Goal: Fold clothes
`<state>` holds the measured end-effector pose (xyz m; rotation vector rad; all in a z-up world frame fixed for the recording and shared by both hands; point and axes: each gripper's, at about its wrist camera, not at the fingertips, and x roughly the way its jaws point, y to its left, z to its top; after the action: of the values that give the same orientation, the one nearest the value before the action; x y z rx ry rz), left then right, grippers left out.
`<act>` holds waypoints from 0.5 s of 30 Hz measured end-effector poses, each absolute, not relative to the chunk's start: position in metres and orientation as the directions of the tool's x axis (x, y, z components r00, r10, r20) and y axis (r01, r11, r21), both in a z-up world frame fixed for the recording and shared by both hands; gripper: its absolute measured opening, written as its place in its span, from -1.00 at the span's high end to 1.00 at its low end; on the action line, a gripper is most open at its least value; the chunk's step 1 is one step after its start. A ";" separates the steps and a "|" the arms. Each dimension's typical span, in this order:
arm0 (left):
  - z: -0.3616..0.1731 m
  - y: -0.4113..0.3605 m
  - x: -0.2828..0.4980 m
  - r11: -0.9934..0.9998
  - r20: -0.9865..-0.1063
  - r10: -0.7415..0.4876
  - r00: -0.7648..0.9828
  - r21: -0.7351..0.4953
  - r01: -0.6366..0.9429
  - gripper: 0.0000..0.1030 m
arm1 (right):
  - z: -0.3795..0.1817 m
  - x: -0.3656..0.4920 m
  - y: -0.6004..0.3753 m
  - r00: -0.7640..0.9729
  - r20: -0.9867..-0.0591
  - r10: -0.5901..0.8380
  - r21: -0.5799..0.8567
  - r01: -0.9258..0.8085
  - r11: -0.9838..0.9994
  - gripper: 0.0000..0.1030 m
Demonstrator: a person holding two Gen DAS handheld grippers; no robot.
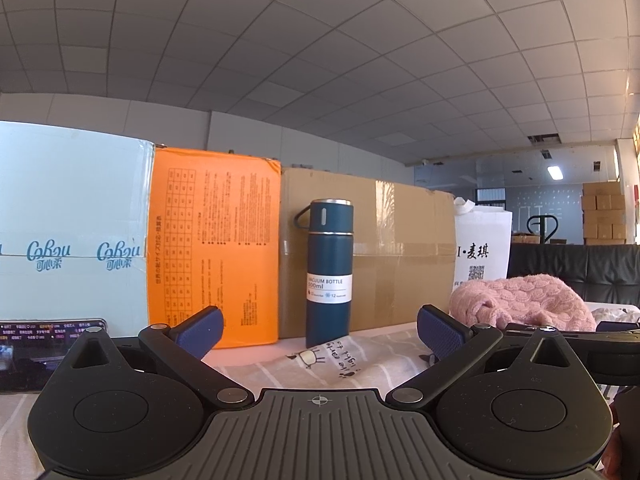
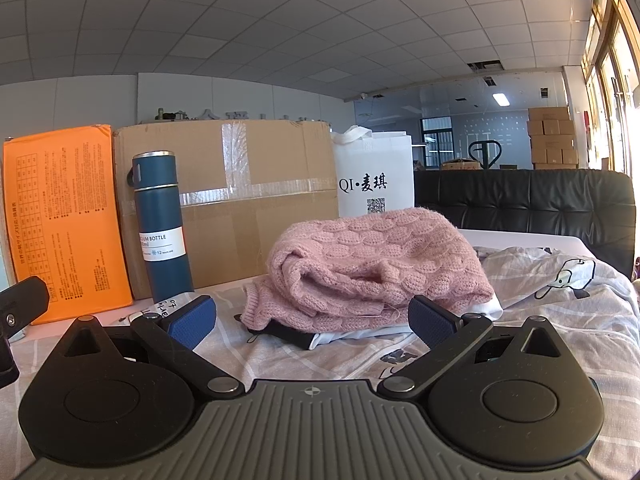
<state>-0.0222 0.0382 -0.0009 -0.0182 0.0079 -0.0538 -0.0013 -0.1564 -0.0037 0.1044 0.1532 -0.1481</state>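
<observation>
Sweater: I see the pink knit sweater point(image 2: 372, 268) heaped at 12 o'clock of my right gripper point(image 2: 312, 320), long axis running 9 to 3, cuff end toward 9, atop dark and white garments point(image 2: 320, 338).
Grippers: right one spread wide, empty; my left gripper point(image 1: 320, 332) likewise parted, holding nothing.
Around: blue vacuum bottle point(image 1: 330, 272) upright at 12 of the left gripper; brown carton point(image 2: 240, 200), orange box point(image 2: 64, 220) and white bag point(image 2: 374, 176) behind.
Surface: a printed grey checked sheet point(image 2: 560, 300).
Room: tiled ceiling point(image 1: 320, 60), black sofa point(image 2: 540, 200), stacked cartons point(image 2: 552, 136) far back.
</observation>
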 end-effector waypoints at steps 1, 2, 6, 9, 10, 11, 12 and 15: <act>-0.001 0.038 -0.022 0.998 -0.007 -0.053 0.999 -0.018 0.053 -1.00 | -0.004 -0.001 -0.156 0.977 -0.160 -0.139 0.092 0.155 0.984 -1.00; -0.001 0.038 -0.022 0.999 -0.007 -0.052 0.999 -0.017 0.051 -1.00 | -0.004 -0.001 -0.156 0.977 -0.160 -0.139 0.092 0.155 0.984 -1.00; -0.001 0.038 -0.023 0.999 -0.004 -0.049 0.999 -0.013 0.049 -1.00 | -0.004 0.000 -0.157 0.976 -0.165 -0.143 0.094 0.160 0.983 -1.00; -0.001 0.038 -0.023 0.999 -0.005 -0.049 0.999 -0.012 0.048 -1.00 | -0.004 0.000 -0.158 0.975 -0.166 -0.145 0.096 0.162 0.982 -1.00; -0.001 0.038 -0.023 0.999 -0.006 -0.048 0.999 -0.011 0.048 -1.00 | -0.004 0.000 -0.158 0.975 -0.167 -0.145 0.096 0.162 0.982 -1.00; -0.001 0.037 -0.022 0.999 -0.006 -0.047 0.999 -0.010 0.047 -1.00 | -0.004 0.000 -0.157 0.975 -0.166 -0.146 0.096 0.163 0.982 -1.00; -0.001 0.037 -0.022 0.999 -0.007 -0.048 0.999 -0.010 0.048 -1.00 | -0.004 0.000 -0.157 0.975 -0.167 -0.145 0.096 0.162 0.982 -1.00; -0.001 0.037 -0.022 0.999 -0.006 -0.050 0.999 -0.008 0.050 -1.00 | -0.004 0.000 -0.158 0.976 -0.166 -0.143 0.096 0.161 0.982 -1.00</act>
<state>-0.0225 0.0371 -0.0008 -0.0078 0.0062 -0.0502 -0.0004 -0.1576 -0.0042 0.1089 0.1596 -0.1536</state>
